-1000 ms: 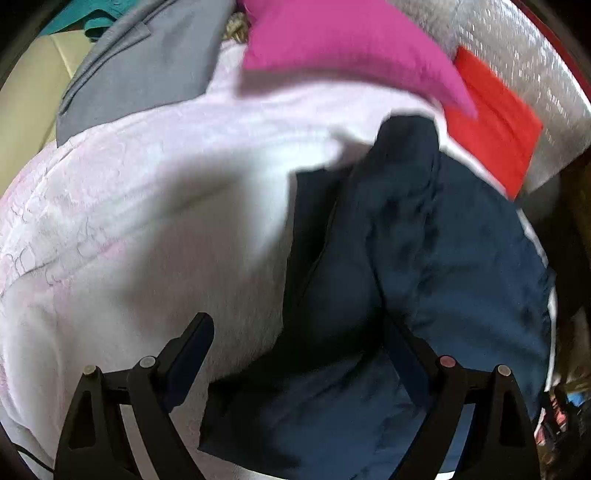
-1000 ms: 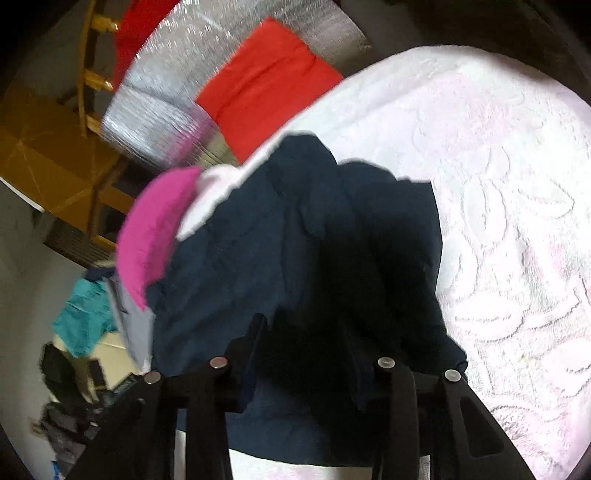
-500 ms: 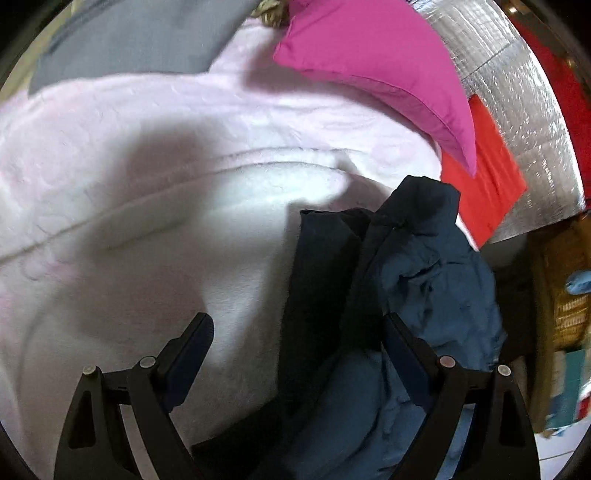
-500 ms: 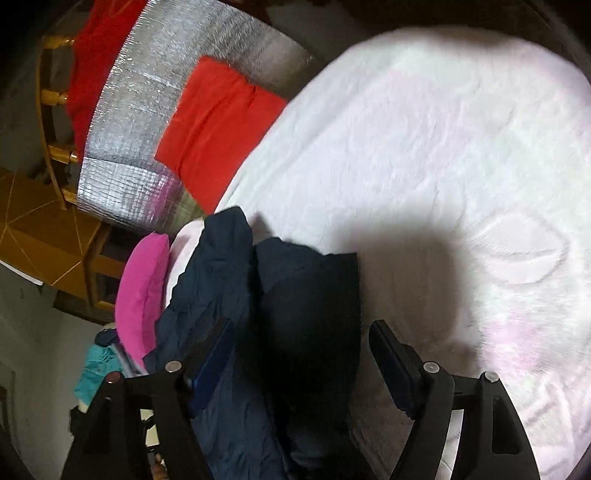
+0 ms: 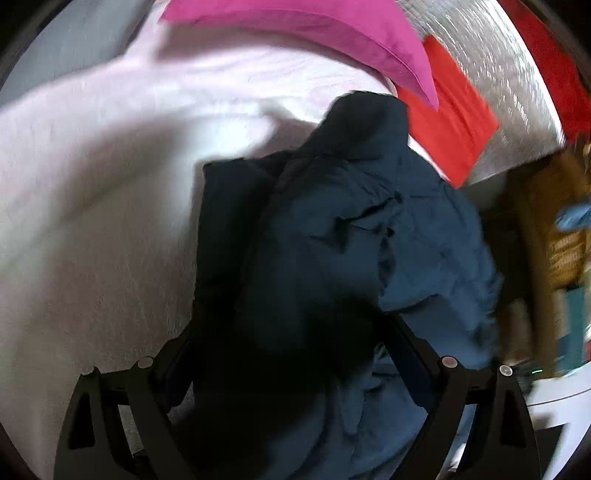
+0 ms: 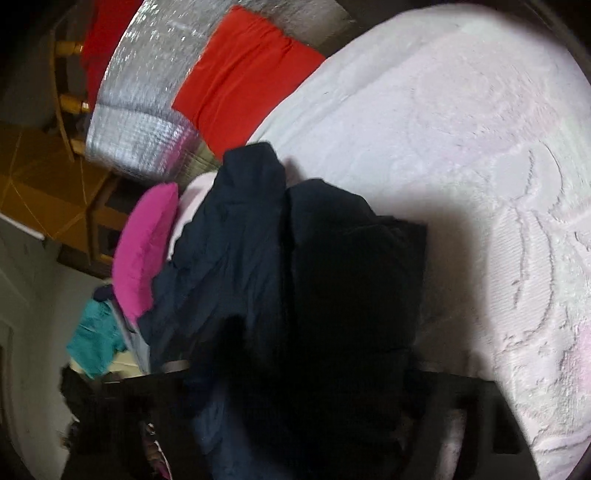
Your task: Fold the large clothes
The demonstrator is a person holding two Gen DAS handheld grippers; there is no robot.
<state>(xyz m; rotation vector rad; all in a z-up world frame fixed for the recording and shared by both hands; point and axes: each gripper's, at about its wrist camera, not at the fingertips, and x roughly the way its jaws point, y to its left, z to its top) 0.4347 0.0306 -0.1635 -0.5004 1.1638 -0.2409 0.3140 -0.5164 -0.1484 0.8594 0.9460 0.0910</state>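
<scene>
A navy blue garment (image 5: 332, 229) lies bunched on a pale pink bedspread (image 5: 92, 184). In the left wrist view my left gripper (image 5: 291, 354) is open, its black fingers (image 5: 173, 365) spread either side of the cloth, which fills the gap between them. In the right wrist view the same garment (image 6: 295, 295) is piled close to the lens. My right gripper (image 6: 317, 398) is mostly hidden by the dark cloth; its arms show wide apart at the bottom. The cloth lies loose between the fingers of both grippers.
A magenta pillow (image 5: 314, 33) and a red cloth (image 5: 450, 122) on a silver quilted mat (image 5: 498, 74) lie past the garment. A wicker basket (image 5: 561, 236) stands off the bed's right side. Teal clothing (image 6: 96, 339) and wooden furniture (image 6: 44, 192) show at left.
Both grippers have moved in closer over the navy garment, which now fills more of each view. The fingers stayed spread apart.
</scene>
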